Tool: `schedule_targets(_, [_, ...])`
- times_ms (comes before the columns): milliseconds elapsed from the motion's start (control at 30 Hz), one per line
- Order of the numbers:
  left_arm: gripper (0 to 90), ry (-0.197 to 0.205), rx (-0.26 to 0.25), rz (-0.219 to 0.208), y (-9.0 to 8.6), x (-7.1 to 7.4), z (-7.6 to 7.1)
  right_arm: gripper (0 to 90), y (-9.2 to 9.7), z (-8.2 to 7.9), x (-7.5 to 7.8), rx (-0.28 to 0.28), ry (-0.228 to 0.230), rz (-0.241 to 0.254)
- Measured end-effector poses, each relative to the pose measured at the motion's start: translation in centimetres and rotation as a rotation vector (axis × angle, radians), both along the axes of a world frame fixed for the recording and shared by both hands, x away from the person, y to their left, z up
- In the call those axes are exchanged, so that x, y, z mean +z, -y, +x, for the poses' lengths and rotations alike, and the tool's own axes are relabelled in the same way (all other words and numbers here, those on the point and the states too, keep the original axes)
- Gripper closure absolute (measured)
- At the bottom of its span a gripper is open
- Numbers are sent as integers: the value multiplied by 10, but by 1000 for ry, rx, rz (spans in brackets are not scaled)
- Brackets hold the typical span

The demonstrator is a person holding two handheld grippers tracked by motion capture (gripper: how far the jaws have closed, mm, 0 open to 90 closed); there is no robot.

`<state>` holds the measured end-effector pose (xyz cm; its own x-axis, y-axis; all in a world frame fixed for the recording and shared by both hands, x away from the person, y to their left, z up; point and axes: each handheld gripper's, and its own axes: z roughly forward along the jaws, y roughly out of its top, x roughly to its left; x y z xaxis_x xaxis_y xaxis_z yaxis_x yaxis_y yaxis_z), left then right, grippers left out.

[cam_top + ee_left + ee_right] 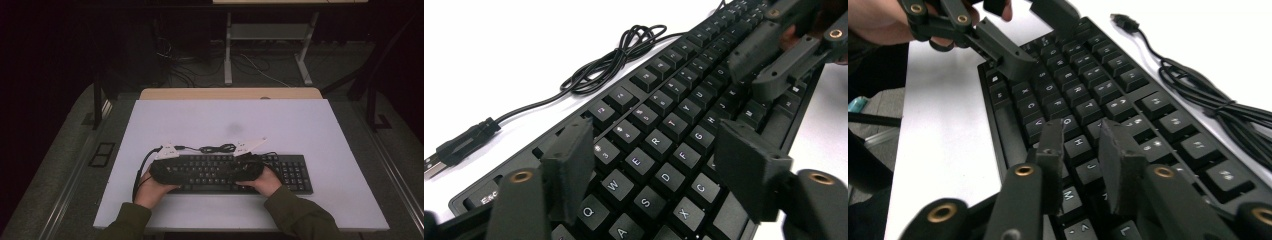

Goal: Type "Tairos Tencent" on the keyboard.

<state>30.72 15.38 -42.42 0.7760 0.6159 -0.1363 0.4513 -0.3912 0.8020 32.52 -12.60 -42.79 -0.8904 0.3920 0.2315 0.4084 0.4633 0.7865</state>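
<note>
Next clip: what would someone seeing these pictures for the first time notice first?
A black keyboard lies near the front edge of the white table, with a person's two hands over its left half. The left gripper hovers above the Q-to-C keys and the right gripper above the H and J keys, both with jaws apart and nothing between them. Behind the keyboard lies its coiled black cable, its USB plug loose on the table.

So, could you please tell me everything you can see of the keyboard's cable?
The cable is thin, black and rubbery-looking, and lies loose on the white table just behind the black keyboard. Its middle is gathered into a loose coil, apparently cinched by a tie. One end runs free to a black USB plug with a metal tip, lying flat and unplugged. Neither gripper touches it.
</note>
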Motion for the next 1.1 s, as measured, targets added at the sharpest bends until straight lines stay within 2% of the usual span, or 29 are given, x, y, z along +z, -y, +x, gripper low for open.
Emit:
schedule_targets(300, [504,-15,-31,-9,2,2,-2,530,9,4,2,-44,3,28])
schedule_targets(567, [667,-25,-80,-9,6,2,-5,359,15,8,1,-97,14,35])
schedule_targets(767, [771,-36,-106,-10,9,3,-6,306,19,11,0,-116,16,41])
schedule_targets(1100, [887,-53,-137,-5,13,2,-8,290,22,13,-1,-133,21,39])
